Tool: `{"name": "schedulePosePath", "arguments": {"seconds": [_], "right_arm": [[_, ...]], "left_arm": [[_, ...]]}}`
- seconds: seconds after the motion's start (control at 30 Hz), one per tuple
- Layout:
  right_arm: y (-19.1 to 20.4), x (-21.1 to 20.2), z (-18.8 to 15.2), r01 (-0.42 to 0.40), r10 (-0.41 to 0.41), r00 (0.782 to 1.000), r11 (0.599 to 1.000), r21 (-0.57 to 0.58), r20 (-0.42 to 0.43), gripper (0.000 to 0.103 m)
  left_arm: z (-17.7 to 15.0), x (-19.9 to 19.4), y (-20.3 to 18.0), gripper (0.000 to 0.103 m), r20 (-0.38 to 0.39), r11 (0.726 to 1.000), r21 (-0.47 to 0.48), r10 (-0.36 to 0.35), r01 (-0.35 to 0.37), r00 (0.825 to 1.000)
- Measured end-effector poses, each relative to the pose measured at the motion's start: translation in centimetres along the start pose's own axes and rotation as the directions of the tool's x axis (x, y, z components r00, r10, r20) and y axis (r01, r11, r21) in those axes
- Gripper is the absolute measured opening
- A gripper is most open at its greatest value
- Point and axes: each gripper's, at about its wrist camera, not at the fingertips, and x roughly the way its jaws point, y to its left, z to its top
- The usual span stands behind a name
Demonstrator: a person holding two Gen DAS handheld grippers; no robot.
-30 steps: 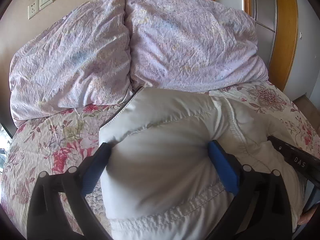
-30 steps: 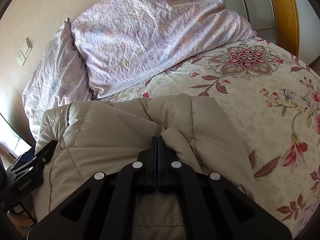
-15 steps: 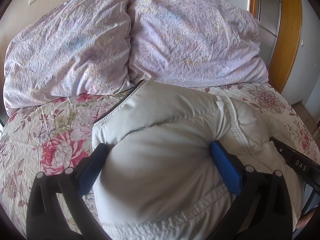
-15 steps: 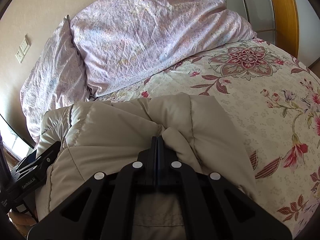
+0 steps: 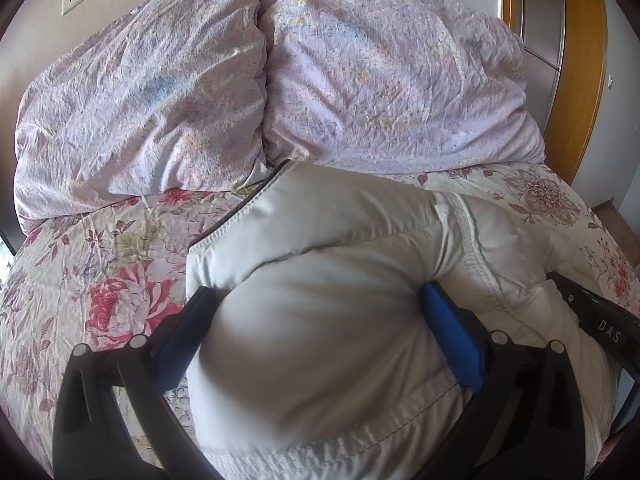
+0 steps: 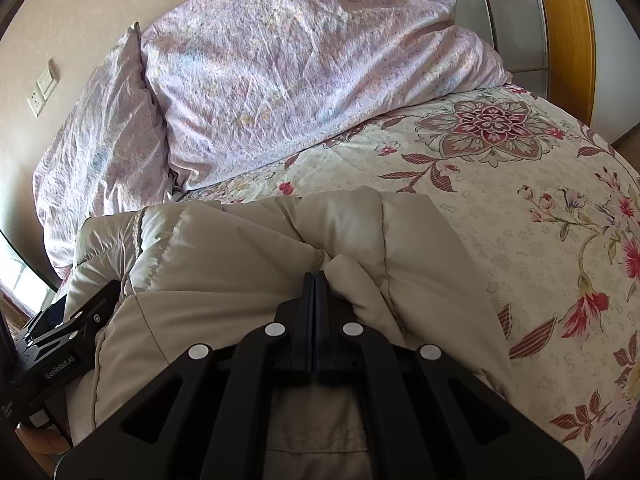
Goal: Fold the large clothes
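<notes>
Puffy pale jacket (image 5: 320,320) lies bunched on bed (image 5: 100,280), near foot edge, top reaching toward two pillows (image 5: 380,80) at head.

Handling, by judgement: light, soft, springy; slick shell likely slips; best taken at stitched seams or hem, not mid-puff.

Left claw (image 5: 320,320) spread wide, blue pads (image 5: 452,340) pressing both sides of fat fold: gripping jacket. Right claw (image 6: 314,280) pinched fully closed on small pucker of jacket (image 6: 240,260).

Left view shows zipper edge and wide grip; right view shows thin pinch, open floral bed (image 6: 520,220) toward right edge.
</notes>
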Motion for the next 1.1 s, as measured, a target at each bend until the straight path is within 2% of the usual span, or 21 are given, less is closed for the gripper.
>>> {"name": "schedulePosePath", "arguments": {"seconds": [1.1], "right_arm": [[-0.05,-0.09,-0.05,-0.016,0.016,1.000,1.000,0.016,0.008,0.000]], "left_arm": [[-0.01,0.15,-0.02,0.101,0.000,1.000,0.002,-0.001,0.001,1.000]]}}
